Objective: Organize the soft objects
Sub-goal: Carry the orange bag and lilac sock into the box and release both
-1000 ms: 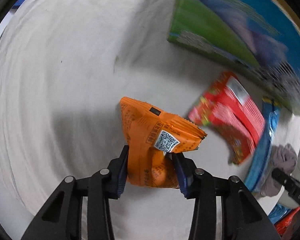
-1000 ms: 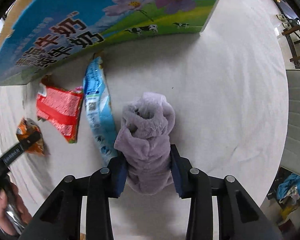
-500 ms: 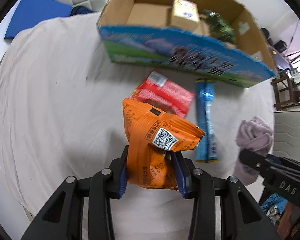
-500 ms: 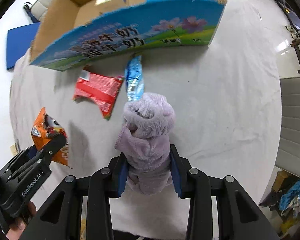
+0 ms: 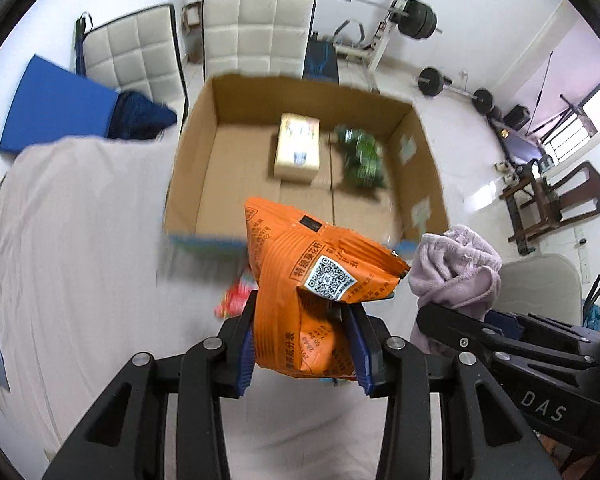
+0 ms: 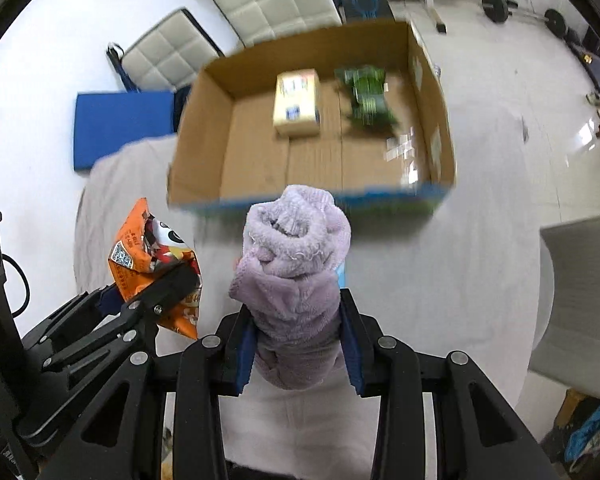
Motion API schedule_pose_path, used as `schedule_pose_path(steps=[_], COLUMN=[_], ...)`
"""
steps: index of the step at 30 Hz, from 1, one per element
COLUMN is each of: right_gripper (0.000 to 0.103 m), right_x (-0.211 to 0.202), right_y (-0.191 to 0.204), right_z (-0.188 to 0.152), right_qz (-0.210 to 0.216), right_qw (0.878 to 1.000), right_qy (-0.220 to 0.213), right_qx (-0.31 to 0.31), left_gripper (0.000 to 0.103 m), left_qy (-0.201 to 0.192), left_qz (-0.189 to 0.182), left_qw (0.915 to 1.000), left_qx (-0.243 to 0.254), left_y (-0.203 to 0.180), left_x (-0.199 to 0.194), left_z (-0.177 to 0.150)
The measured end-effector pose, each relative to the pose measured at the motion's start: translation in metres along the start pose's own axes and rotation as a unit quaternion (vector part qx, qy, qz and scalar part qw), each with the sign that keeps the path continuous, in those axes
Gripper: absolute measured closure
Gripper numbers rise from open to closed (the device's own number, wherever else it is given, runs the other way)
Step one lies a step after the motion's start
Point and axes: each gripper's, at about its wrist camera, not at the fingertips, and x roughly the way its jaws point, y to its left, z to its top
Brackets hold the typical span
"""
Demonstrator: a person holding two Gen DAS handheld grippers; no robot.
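My left gripper (image 5: pixel 305 334) is shut on an orange snack bag (image 5: pixel 308 280) and holds it high above the cloth-covered table. My right gripper (image 6: pixel 298 336) is shut on a rolled lilac fleece cloth (image 6: pixel 296 268), also held high. Each shows in the other's view: the cloth (image 5: pixel 456 268) at the right of the left wrist view, the orange bag (image 6: pixel 156 256) at the left of the right wrist view. Ahead stands an open cardboard box (image 5: pixel 188 168) (image 6: pixel 196 152) holding a pale yellow packet (image 5: pixel 298 148) (image 6: pixel 296 100) and a green packet (image 5: pixel 360 156) (image 6: pixel 366 94).
A red snack bag (image 5: pixel 236 296) peeks out below the box's front wall, mostly hidden by the orange bag. A blue packet edge (image 6: pixel 342 274) shows behind the cloth. Padded chairs (image 5: pixel 256 32), a blue mat (image 5: pixel 56 104) and gym gear stand beyond the table (image 5: pixel 72 240).
Both grippers have risen well above the table with their loads and now look down into the open box. The red and blue bags on the table have dropped almost out of sight.
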Motion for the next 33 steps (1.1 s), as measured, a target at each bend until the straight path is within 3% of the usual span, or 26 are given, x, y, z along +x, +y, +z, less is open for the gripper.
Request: schedule_pose_path(steps=[8,19,27,33], right_gripper=[0.064,0.064,0.064,0.064], right_x=[0.003,0.087,0.146,0.175], right_y=[-0.002,-0.037,-0.061,-0.066], right_z=[0.067,0.135,0.151,0.145], right_qz=[-0.024,-0.086,-0.116,-0.119], right_qw=[1.000,0.996,0.990,0.989], right_qy=[-0.019,0.018,0.055,0.081], right_qx=[0.000,0.034,0.054,0.045], left_gripper=[0.067,0.067,0.066,0.066], left_qy=[-0.010,0.060,0.122,0.140], left_qz=[0.014,0.039,0.051,0.051], left_qw=[0.9996,0.9974,0.9912,0.9889], left_qx=[0.023,-0.001,-0.003,0.003], left_y=[0.008,0.052,0.068,0.070], left_x=[0.009,0.102,0.179,0.208], left_z=[0.072,0.160,0.190,0.197])
